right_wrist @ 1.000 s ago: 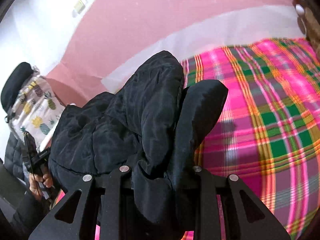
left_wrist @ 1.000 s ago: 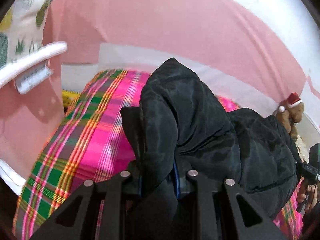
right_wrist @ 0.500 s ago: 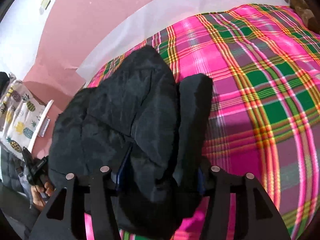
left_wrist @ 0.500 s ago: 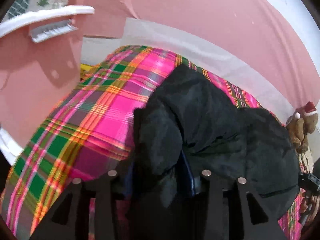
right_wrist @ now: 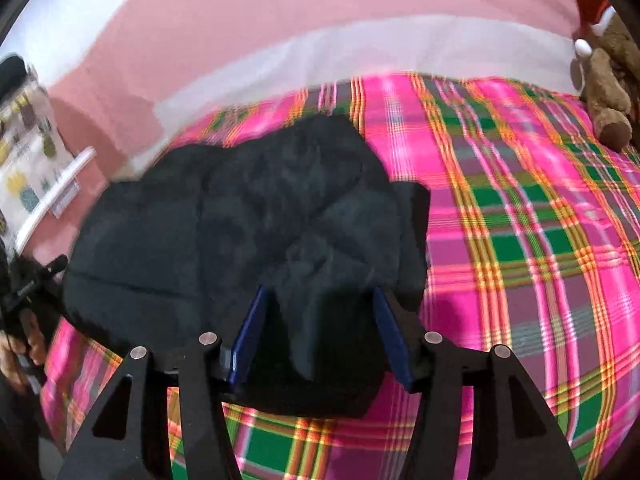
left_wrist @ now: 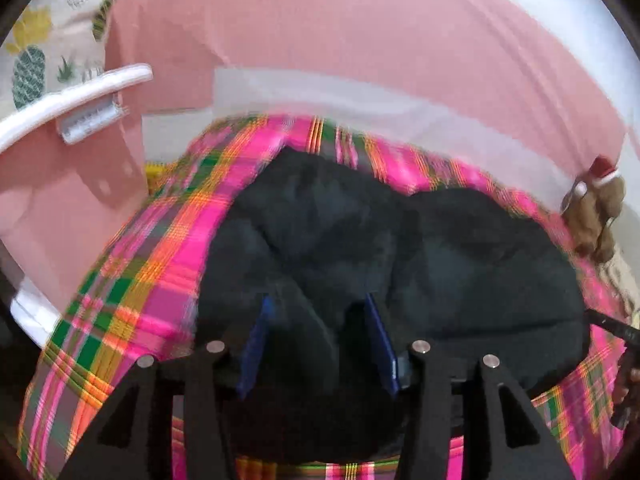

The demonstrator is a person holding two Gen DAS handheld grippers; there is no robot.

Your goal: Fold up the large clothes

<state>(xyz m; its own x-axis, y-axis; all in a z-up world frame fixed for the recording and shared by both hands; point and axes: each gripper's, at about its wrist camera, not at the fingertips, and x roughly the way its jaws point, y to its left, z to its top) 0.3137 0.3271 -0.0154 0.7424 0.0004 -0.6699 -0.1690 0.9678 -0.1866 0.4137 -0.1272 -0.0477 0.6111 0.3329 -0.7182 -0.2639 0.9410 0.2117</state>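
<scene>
A black padded jacket (left_wrist: pixel 400 264) lies bunched on a pink, green and orange plaid bed cover (left_wrist: pixel 132 296). It also shows in the right wrist view (right_wrist: pixel 240 224), on the cover (right_wrist: pixel 520 240). My left gripper (left_wrist: pixel 316 312) is open, its blue pads either side of a jacket fold at the near edge. My right gripper (right_wrist: pixel 320 300) is open too, blue pads spread around another fold of the jacket near its right end. Both views are blurred by motion.
A brown teddy bear with a red hat (right_wrist: pixel 604 80) sits at the far right of the bed, and shows in the left view (left_wrist: pixel 592 216). A pink wall with a white band (left_wrist: pixel 360 92) runs behind. A pineapple-print cloth (left_wrist: pixel 40 48) hangs left.
Both grippers lowered the raised jacket onto the bed and opened their jaws. The jacket now lies flatter; before, both grippers were shut on it and held it up.
</scene>
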